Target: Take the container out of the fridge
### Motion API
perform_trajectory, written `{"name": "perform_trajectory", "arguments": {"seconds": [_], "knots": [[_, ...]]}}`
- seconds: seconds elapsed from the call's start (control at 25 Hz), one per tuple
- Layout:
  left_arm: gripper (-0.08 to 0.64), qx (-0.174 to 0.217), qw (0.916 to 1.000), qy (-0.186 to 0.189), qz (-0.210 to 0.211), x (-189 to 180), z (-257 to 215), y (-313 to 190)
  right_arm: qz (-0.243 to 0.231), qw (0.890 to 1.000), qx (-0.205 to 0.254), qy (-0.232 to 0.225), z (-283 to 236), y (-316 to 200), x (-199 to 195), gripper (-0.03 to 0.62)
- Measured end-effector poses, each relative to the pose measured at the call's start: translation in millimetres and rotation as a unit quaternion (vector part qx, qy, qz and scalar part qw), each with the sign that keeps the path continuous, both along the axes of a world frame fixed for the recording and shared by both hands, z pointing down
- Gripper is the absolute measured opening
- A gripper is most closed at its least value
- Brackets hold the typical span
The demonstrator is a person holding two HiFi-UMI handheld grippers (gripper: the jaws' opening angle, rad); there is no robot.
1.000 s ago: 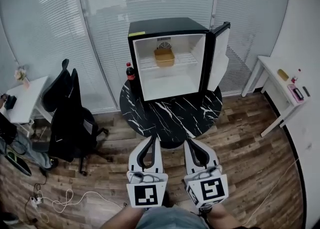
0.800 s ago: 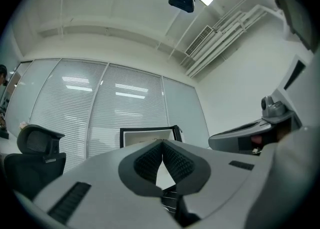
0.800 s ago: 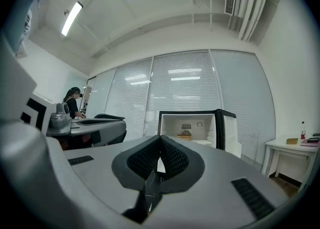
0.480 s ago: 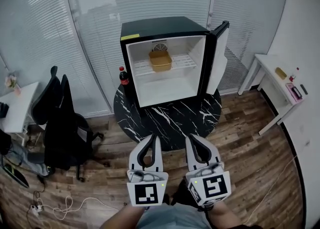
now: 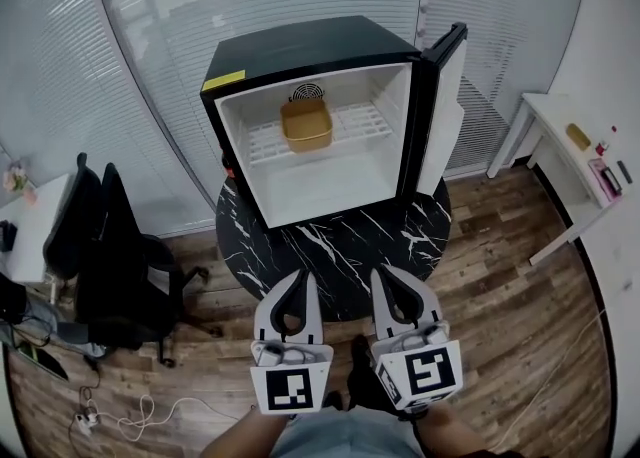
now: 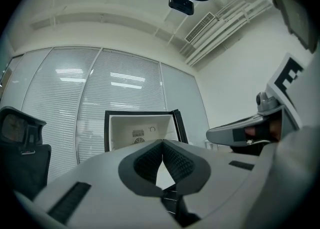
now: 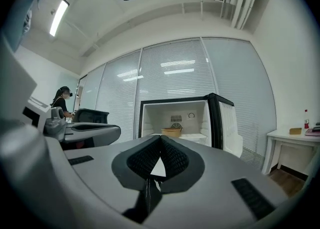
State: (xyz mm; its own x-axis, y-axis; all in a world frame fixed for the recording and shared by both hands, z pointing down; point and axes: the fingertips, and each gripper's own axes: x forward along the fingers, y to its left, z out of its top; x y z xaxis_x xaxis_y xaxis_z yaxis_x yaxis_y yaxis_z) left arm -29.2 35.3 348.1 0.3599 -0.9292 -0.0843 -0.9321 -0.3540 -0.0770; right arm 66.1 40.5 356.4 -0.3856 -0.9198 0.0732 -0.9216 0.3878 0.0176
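Observation:
A small black fridge (image 5: 235, 61) stands open on a round black marble table (image 5: 340, 241), its door (image 5: 447, 106) swung to the right. A tan container (image 5: 306, 124) sits on the wire shelf at the back left; it also shows in the right gripper view (image 7: 171, 132). My left gripper (image 5: 300, 277) and right gripper (image 5: 384, 274) hang side by side in front of the table, well short of the fridge. Both are shut with nothing between the pads. In the left gripper view the shut left gripper (image 6: 162, 143) hides the fridge's lower part (image 6: 142, 129).
A black office chair (image 5: 100, 246) stands left of the table. A white desk (image 5: 575, 161) with small items is at the right wall. Glass walls with blinds are behind the fridge. Cables (image 5: 115, 411) lie on the wooden floor at lower left. A person (image 7: 62, 101) stands far left.
The fridge and table have come nearer and look larger in the head view. The cola bottle beside the fridge has slipped out of sight. Both grippers keep their place and stay shut.

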Motion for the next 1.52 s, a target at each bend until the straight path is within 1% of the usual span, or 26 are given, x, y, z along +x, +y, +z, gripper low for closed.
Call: {"name": "perform_trajectory", "arguments": {"seconds": [0.16,0.28,0.44,0.72,0.84,1.04,1.16,1.36,1.52], "knots": [[0.014,-0.001,0.9997,-0.021,-0.015,16.4,3.2,-51.2,-0.016,1.000,-0.004,-0.013,3.1,-54.2,17.5,0.015],[0.014,-0.002,0.9992,-0.024,-0.033,25.1,-1.2,-87.0,-0.032,0.999,-0.003,-0.018,0.6,-92.8,27.2,0.015],[0.014,0.013,0.9979,-0.027,-0.057,33.3,-17.4,-126.0,-0.057,0.998,0.006,-0.021,-12.3,-136.8,32.9,0.015],[0.014,0.033,0.9944,-0.028,-0.097,30.0,-40.0,-168.8,-0.091,0.995,0.028,-0.021,-37.2,-191.6,32.2,0.015],[0.014,0.033,0.9931,-0.030,-0.108,24.4,-40.0,-180.1,-0.097,0.995,0.030,-0.021,-38.4,-206.2,29.7,0.015],[0.014,0.027,0.9927,-0.028,-0.115,16.3,-31.9,-197.9,-0.098,0.995,0.023,-0.016,-30.1,-226.1,23.8,0.015],[0.014,0.025,0.9930,-0.035,-0.110,13.5,-25.3,-208.6,-0.092,0.996,0.014,-0.011,-23.6,-238.5,20.2,0.015],[0.014,0.015,0.9945,-0.024,-0.101,3.5,-16.6,-230.7,-0.085,0.996,0.007,-0.002,-18.8,-264.3,7.6,0.015],[0.014,0.007,0.9954,-0.024,-0.093,-4.5,-8.6,-244.3,-0.073,0.997,-0.001,0.006,-14.4,-284.7,0.7,0.015]]}}
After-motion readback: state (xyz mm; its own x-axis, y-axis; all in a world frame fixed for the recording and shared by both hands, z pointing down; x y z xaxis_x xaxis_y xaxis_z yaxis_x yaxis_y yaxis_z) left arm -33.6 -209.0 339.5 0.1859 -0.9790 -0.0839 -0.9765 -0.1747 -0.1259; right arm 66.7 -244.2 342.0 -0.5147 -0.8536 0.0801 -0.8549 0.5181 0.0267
